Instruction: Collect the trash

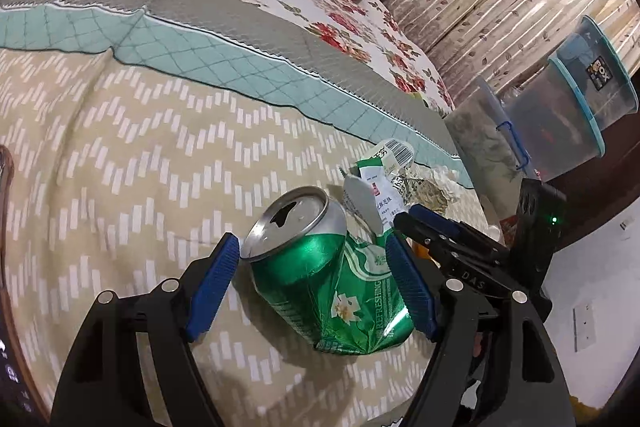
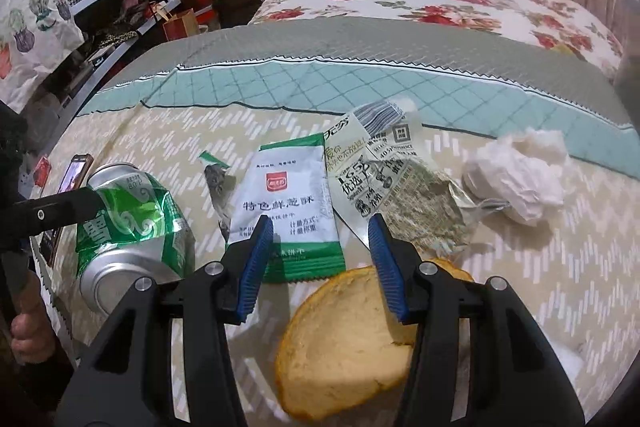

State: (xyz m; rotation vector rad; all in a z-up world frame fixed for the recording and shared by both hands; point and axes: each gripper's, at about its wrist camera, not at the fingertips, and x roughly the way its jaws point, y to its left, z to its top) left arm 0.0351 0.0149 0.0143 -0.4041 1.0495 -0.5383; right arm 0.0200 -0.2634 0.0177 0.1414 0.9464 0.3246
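On a zigzag bedspread (image 1: 120, 147), the left gripper (image 1: 314, 273) brackets a crushed can (image 1: 320, 279) mid-frame, jaws wide; the right gripper (image 2: 320, 247) gapes, empty, over a wrapper (image 2: 288, 203).

Left wrist view low and close over the beige chevron bedspread (image 1: 120, 155), facing the headboard, right wrist view likewise from further right, both sharing the crushed green aluminium can (image 1: 324, 279) (image 2: 132, 227) and green-white snack wrapper (image 1: 374, 187) (image 2: 288, 203).
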